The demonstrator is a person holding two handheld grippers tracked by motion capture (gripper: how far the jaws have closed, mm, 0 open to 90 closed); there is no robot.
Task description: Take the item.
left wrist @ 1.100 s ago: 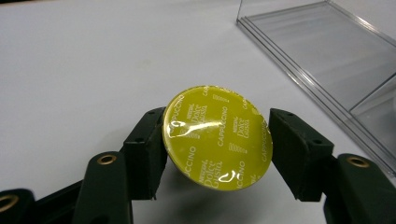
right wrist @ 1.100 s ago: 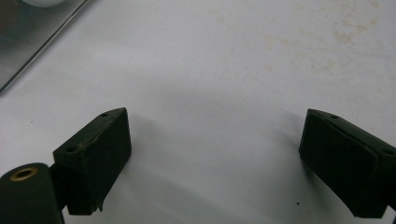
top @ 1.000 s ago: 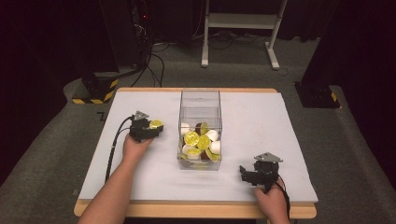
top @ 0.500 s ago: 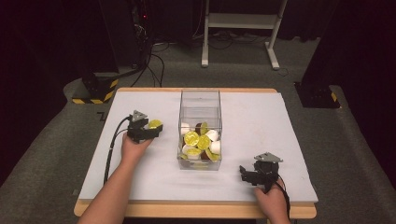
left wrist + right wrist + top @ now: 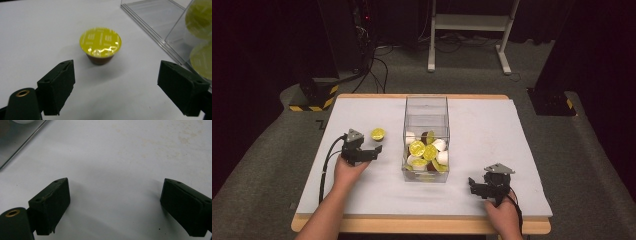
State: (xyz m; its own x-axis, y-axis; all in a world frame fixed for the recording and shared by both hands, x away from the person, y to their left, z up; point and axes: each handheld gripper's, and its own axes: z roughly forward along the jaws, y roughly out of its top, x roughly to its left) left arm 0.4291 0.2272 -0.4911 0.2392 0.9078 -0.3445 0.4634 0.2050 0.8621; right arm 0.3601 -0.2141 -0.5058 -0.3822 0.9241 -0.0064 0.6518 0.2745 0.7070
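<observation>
A coffee capsule (image 5: 377,133) with a yellow foil lid and brown cup stands upright on the white table, left of a clear plastic box (image 5: 426,112). My left gripper (image 5: 373,150) sits just short of it, open. In the left gripper view the capsule (image 5: 100,45) lies a little ahead of the wide-apart jaws of my left gripper (image 5: 117,75), untouched. The box holds several yellow-lidded, white and brown capsules (image 5: 426,151). My right gripper (image 5: 473,186) rests open near the table's front right, with bare table between its jaws in the right gripper view (image 5: 115,192).
The box's clear wall (image 5: 160,22) rises to the right of the capsule, with yellow lids (image 5: 200,15) behind it. A corner of the box (image 5: 17,137) shows at the top left of the right gripper view. The white table top (image 5: 492,130) stretches right of the box.
My left gripper has drawn back toward the table's front edge, away from the capsule, which stays where it was. The right gripper has not moved.
</observation>
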